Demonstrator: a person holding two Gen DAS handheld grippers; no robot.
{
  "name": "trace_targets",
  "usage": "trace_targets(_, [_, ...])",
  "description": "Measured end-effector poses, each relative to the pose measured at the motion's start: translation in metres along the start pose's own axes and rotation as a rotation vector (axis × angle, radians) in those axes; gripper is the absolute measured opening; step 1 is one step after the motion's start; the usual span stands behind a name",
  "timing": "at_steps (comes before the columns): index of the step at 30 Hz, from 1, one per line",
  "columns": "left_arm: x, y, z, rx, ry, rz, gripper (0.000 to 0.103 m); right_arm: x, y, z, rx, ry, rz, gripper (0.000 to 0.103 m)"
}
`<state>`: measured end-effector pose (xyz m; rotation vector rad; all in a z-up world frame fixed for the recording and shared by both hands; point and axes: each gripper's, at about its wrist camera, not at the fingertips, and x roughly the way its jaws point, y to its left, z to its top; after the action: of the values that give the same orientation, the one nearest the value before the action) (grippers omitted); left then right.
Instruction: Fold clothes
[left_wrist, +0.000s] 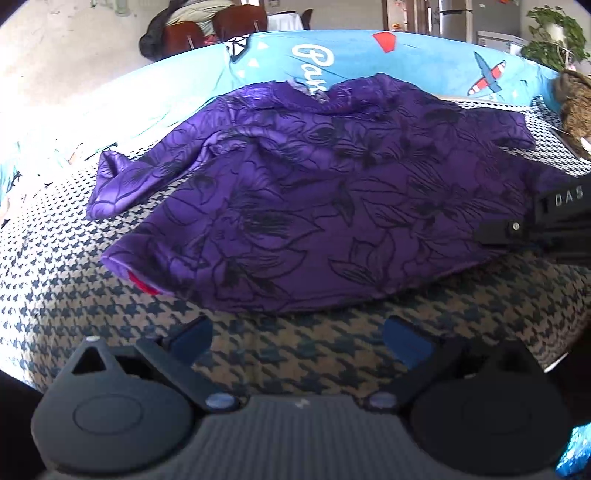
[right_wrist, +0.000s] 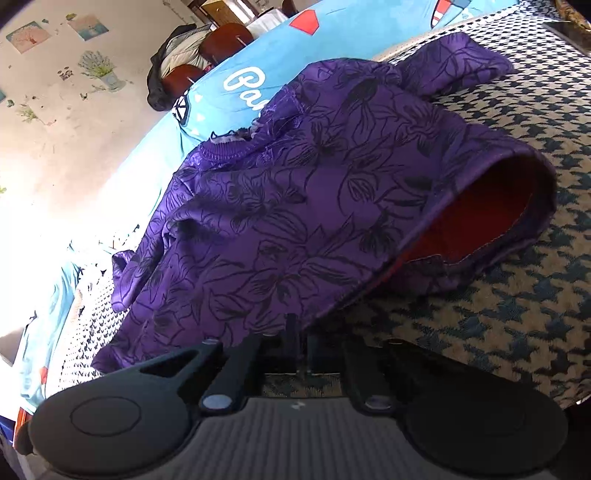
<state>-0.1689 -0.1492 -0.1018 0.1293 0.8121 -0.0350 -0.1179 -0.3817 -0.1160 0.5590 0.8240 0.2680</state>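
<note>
Purple floral top lies rumpled, red lining showing.

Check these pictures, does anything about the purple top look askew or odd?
Yes. The purple top lies rumpled on the houndstooth cover; its hem gapes, showing red lining. The right gripper is shut on the hem.

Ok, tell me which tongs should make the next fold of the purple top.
Right. The right tongs are closed on the hem of the purple top, so they could carry it over. The left tongs are open above the houndstooth cloth, short of the garment.
</note>
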Motion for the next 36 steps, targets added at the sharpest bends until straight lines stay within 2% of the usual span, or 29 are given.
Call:
trace_targets(4, [0.002,-0.007,-0.001,0.017,0.005,-0.021,0.103,-0.01,0.003,0.002,0.008,-0.014,0.03,0.006])
trace_targets(9, [0.003,-0.014,0.004,0.033,-0.026,-0.048,0.103,-0.023,0.014,0.021,-0.02,-0.082,0.159,0.006])
trace_targets(15, [0.01,-0.016,0.029,-0.002,-0.087,-0.024,0.103,-0.037,0.033,0.049,-0.103,-0.174,0.274,0.006])
trace_targets(18, [0.014,-0.014,0.047,-0.02,-0.127,-0.004,0.103,-0.039,0.042,0.063,-0.127,-0.198,0.301,0.006])
trace_targets(20, [0.017,-0.013,0.062,-0.022,-0.165,0.025,0.103,-0.039,0.048,0.072,-0.142,-0.212,0.319,0.006])
trace_targets(30, [0.061,0.015,0.127,-0.033,-0.199,0.174,0.103,-0.044,0.075,0.106,-0.246,-0.253,0.384,0.006])
trace_targets(36, [0.098,0.061,0.155,0.025,-0.196,0.368,0.103,-0.033,0.073,0.097,-0.37,-0.203,0.305,0.007])
